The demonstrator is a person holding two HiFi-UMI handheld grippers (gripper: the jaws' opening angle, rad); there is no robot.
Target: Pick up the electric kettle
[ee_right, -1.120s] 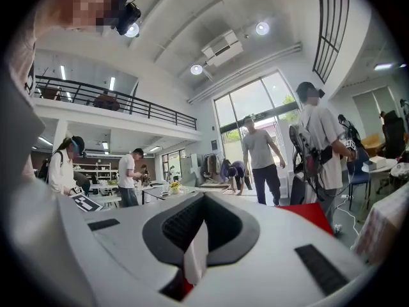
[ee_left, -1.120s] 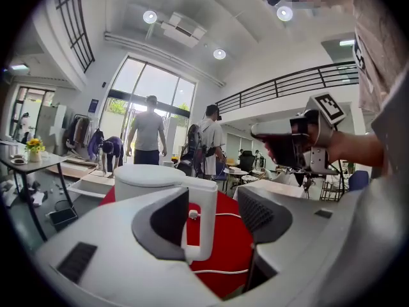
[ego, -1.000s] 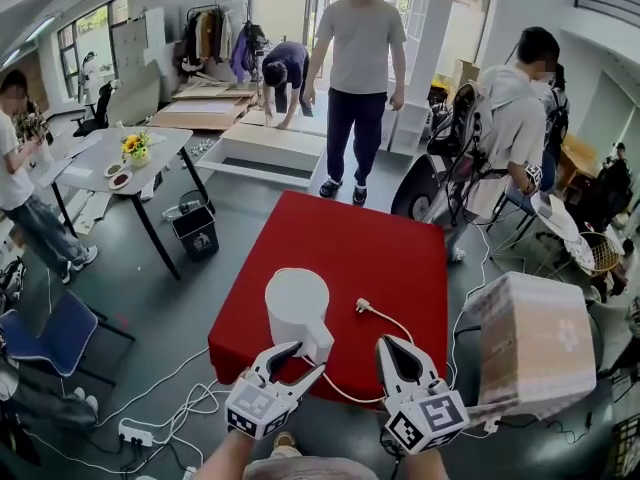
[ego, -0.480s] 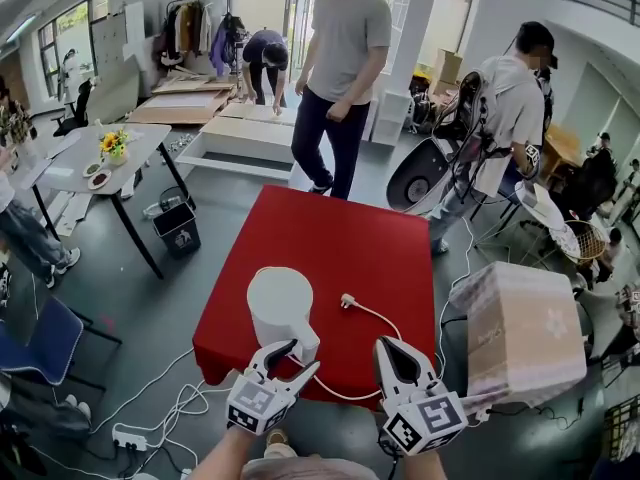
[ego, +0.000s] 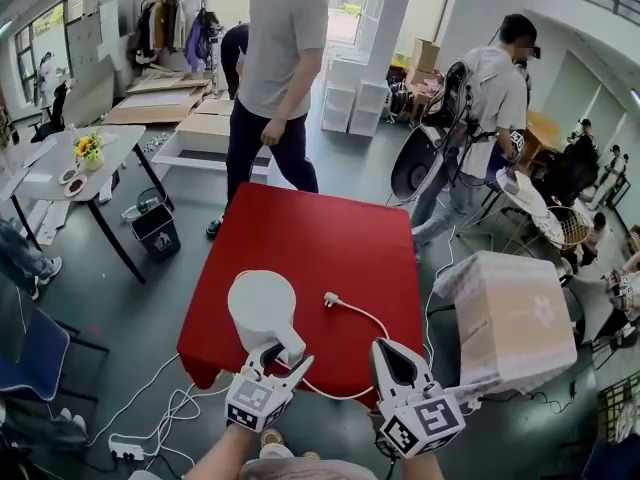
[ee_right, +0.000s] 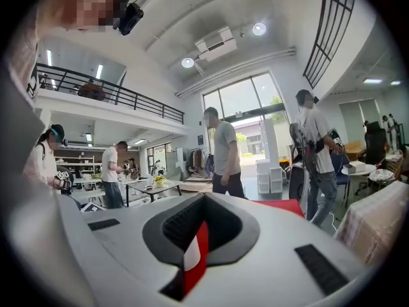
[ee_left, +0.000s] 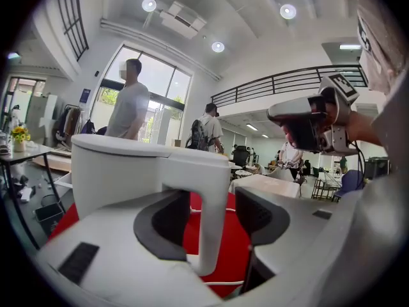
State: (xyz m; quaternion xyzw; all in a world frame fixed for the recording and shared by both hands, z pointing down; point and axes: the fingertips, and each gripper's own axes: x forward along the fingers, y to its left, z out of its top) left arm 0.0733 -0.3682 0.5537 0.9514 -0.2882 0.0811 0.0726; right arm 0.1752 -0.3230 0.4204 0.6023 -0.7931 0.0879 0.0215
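A white electric kettle (ego: 262,308) stands on the red table (ego: 330,233) near its front edge, its handle (ego: 291,346) turned toward me. My left gripper (ego: 284,361) has one jaw on each side of that handle (ee_left: 211,217). The jaws are closing; a strip of red table still shows between the handle and the right-hand pad (ee_left: 259,215). The kettle's body (ee_left: 118,171) fills the left of the left gripper view. My right gripper (ego: 386,354) hovers at the table's front edge to the kettle's right, shut with nothing in it (ee_right: 197,235). The kettle's white cord and plug (ego: 329,299) lie on the table.
A large pale box (ego: 512,320) sits just right of the table. A person (ego: 272,63) stands at the table's far left corner, another (ego: 490,98) at the back right. A power strip and cables (ego: 140,448) lie on the floor at the front left, a table with flowers (ego: 85,153) farther left.
My left gripper has moved forward and down so its jaws now straddle the kettle's handle. The person in the grey shirt has walked up to the table's far left corner.
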